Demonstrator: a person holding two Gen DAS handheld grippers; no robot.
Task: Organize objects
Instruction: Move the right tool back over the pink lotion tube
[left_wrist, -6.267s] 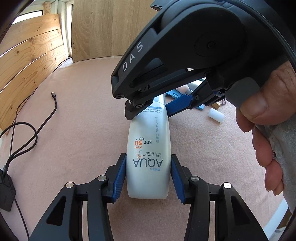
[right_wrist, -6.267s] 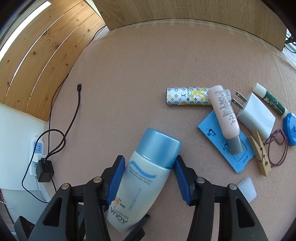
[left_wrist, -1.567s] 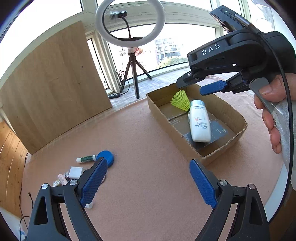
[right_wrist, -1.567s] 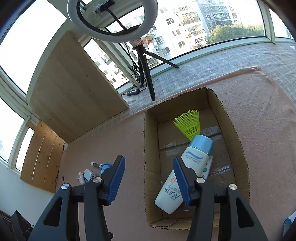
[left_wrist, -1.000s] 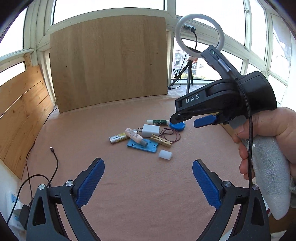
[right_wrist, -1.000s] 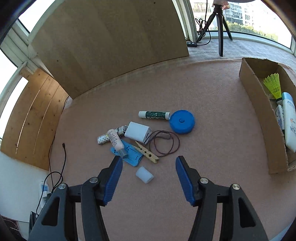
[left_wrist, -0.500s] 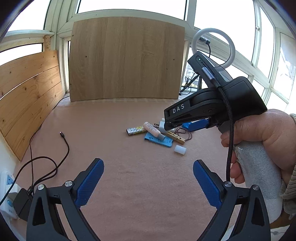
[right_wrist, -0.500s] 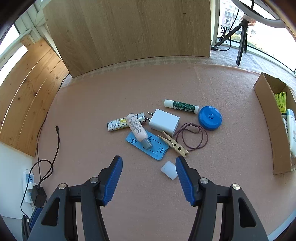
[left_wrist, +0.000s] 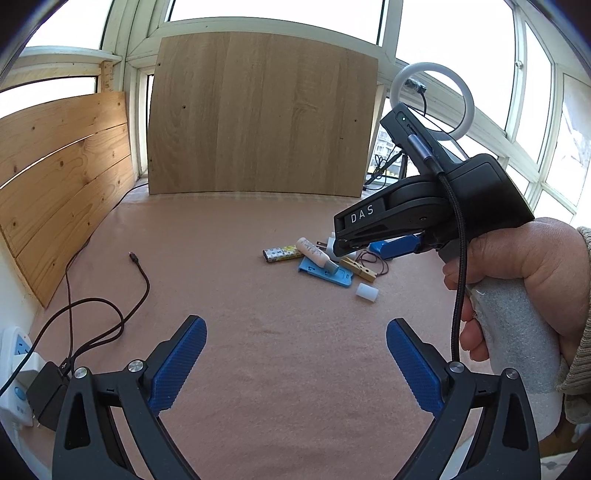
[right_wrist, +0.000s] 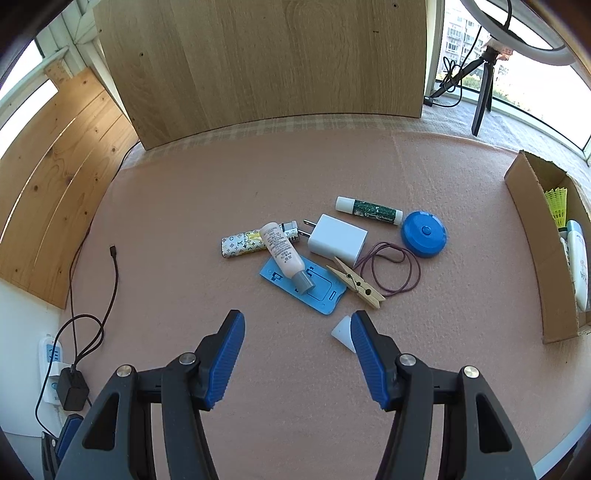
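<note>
A pink felt-covered desk (right_wrist: 295, 177) was seen, backed by a light wooden board (right_wrist: 258, 55). A brown cardboard box (right_wrist: 532, 258) stood at the right edge, with a white lotion bottle (right_wrist: 579, 266) and a yellow-green shuttlecock (right_wrist: 558, 206) inside. The left tool (left_wrist: 295, 354) was held released over bare felt, nothing between its blue pads. The right tool (right_wrist: 297, 354) was likewise released, tilted down just short of the pile; a small white cap (right_wrist: 341, 328) lay touching or just behind its right pad, not gripped. The right tool was gripped by a hand (left_wrist: 524, 273). In the pile, mid-desk: a white plug charger (right_wrist: 338, 236), a flat blue plastic holder (right_wrist: 306, 284) with a pink tube (right_wrist: 284, 254) lying across it, a round blue tape measure (right_wrist: 424, 232), a patterned lighter (right_wrist: 242, 245), a green-and-white glue stick (right_wrist: 369, 209), a wooden clothespin (right_wrist: 356, 283) and a purple rubber band (right_wrist: 402, 273).
</note>
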